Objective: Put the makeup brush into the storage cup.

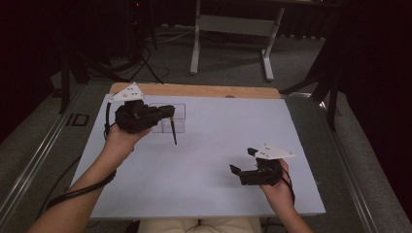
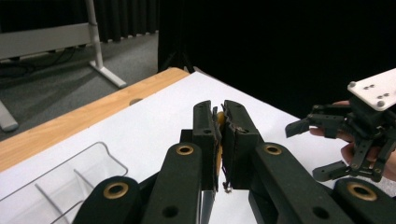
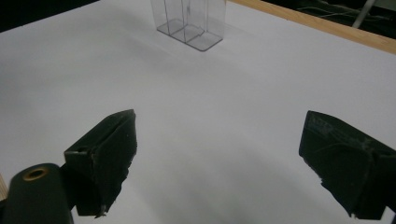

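1. Left gripper [image 1: 167,112] has its jaws clamped on a thin dark pen-like stick [image 1: 173,133]. In the high view the stick's long axis runs steeply down from the jaws, tip slanting toward the person, and ends at or just above the white board [image 1: 218,145]; contact can't be told.
2. In the left gripper view the jaws stand nearly together with a yellowish sliver [image 2: 218,122] pinched between the pads. It is probably part of the same stick, but the view is too tight to be sure.
3. The stick sits at the board's far left, just in front of the clear divided tray [image 1: 177,119].
4. Right gripper [image 1: 241,161] has its jaws wide apart with nothing between them, low over the near right of the board.
5. Count: one stick, one tray, two grippers, one board. Tray compartments look like about four.
6. Edges: a wooden table edge [image 1: 194,90] shows beyond the board's far side. The left gripper is near the far left corner, the right gripper near the near right edge.
7. Open room: the middle and far right of the board are bare, and the two grippers are well apart.
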`<state>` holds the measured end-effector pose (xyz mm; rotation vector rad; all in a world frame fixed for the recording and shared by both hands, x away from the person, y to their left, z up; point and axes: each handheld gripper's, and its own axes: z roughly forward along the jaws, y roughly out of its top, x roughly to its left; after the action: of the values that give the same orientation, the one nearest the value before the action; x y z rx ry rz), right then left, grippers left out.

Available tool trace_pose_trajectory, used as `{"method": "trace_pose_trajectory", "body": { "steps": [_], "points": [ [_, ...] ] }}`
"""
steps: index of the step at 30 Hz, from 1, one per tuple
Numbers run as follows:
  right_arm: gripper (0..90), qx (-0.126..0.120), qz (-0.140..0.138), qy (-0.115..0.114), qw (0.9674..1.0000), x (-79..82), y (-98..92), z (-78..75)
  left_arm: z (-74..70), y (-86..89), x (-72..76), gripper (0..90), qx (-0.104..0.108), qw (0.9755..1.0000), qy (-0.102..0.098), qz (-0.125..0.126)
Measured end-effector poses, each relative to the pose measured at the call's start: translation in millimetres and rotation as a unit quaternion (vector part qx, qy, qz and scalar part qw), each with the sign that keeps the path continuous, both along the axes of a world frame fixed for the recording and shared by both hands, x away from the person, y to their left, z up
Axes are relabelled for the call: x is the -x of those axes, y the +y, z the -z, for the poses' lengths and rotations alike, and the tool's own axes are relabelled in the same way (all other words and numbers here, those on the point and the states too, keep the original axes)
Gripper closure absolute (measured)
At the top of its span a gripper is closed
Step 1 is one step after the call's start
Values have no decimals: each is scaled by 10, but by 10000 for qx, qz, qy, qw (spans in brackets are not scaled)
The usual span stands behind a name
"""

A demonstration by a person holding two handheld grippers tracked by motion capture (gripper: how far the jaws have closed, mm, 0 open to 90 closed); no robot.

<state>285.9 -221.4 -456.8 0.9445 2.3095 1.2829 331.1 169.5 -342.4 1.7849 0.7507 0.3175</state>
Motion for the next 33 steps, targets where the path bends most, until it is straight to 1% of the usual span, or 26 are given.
{"method": "trace_pose_trajectory", "body": {
  "steps": [7,10,12,14,15,17,19,20,21,23,24,26,28,30,31,33],
  "points": [
    [115,-69,65,-46,9999,38,-63,-5,-18,106,9,854,-7,10000,-6,-95],
    [115,-117,106,-54,9999,43,-98,6,-62,192,30,854,-59,9998,-32,-165],
    [115,-140,124,-118,9998,46,-116,12,-80,240,42,854,-76,9998,-48,-195],
    [115,-123,143,-111,9998,51,-133,21,-95,312,55,854,-85,9996,-39,-257],
    [116,-167,155,-126,9997,55,-148,26,-100,344,61,854,-108,9995,-44,-284],
    [116,-145,180,-134,9996,64,-170,21,-106,408,77,854,-80,9994,-38,-328],
    [115,-185,225,-154,9995,72,-195,16,-108,493,102,854,-124,9991,-45,-392],
    [116,-172,243,-148,9994,72,-204,15,-108,535,111,855,-120,9991,-19,-414],
    [116,-155,265,-179,9994,73,-211,15,-110,574,122,855,-129,9988,-44,-470],
    [115,-193,267,-194,9993,81,-221,12,-125,659,134,855,-101,9985,-33,-536],
    [115,-134,281,-219,9993,84,-220,8,-137,695,138,855,-92,9982,-60,-590],
    [115,-171,295,-256,9991,92,-228,-3,-169,749,141,855,-96,9978,-83,-652],
    [115,-129,311,-302,9990,99,-228,-15,-207,789,129,855,-126,9975,-109,-693],
    [116,-182,301,-284,9990,99,-229,-22,-243,815,108,855,-101,9971,-129,-749],
    [116,-158,309,-309,9989,99,-226,-24,-260,820,95,855,-131,9969,-152,-766],
    [116,-181,284,-303,9990,94,-225,-24,-288,832,65,854,-110,9967,-153,-795]
  ]
}}
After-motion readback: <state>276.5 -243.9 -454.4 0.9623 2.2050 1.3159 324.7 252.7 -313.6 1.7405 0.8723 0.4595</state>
